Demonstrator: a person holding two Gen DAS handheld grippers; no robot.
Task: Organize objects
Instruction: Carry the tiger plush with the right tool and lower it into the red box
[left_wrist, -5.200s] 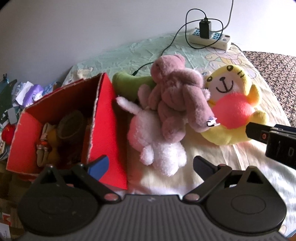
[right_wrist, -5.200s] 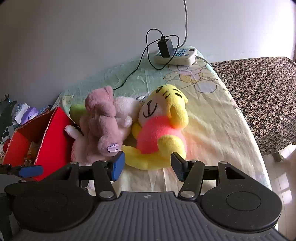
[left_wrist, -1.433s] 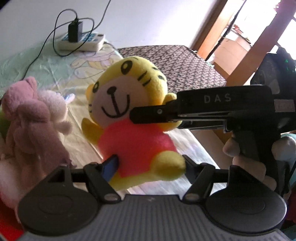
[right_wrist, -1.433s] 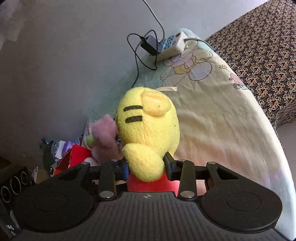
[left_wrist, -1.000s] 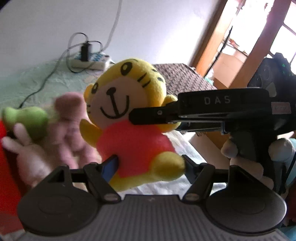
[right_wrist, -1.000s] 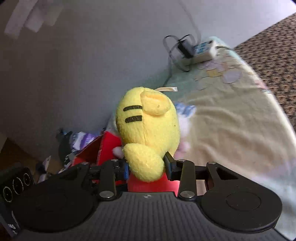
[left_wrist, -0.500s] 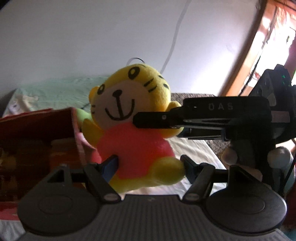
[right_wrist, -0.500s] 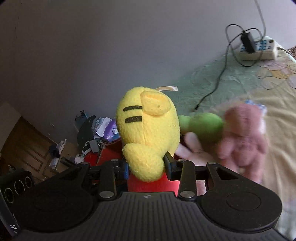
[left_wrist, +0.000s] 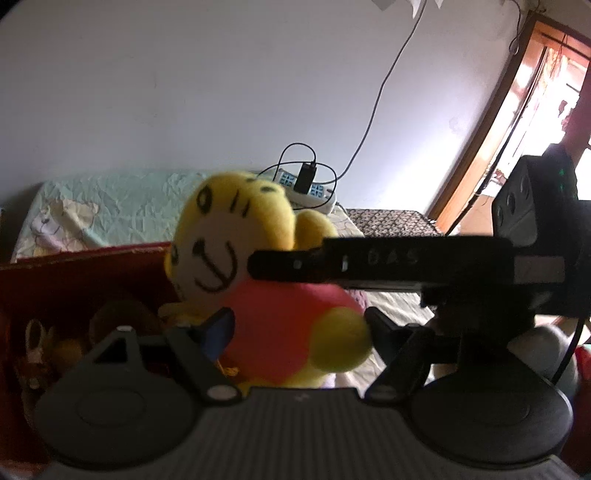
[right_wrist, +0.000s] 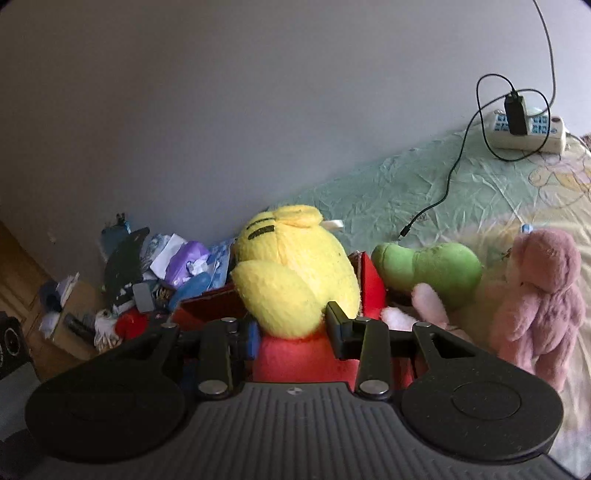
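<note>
Release is best delayed until the yellow tiger plush (left_wrist: 258, 280), clamped by the right claw (right_wrist: 291, 334), is lowered over the red box (left_wrist: 85, 273); the left claw (left_wrist: 299, 332), just widening, seems barely touching it.

The blurred letters "DAS" stand on the right claw's (left_wrist: 280, 267) black side.

yellow plush (left_wrist: 240, 229) blurred, box (left_wrist: 74, 280) contents dim

Dim room, daylight glare from doorway (left_wrist: 546, 92), blurred yellow plush (left_wrist: 236, 236), fisheye-bent dark corners
</note>
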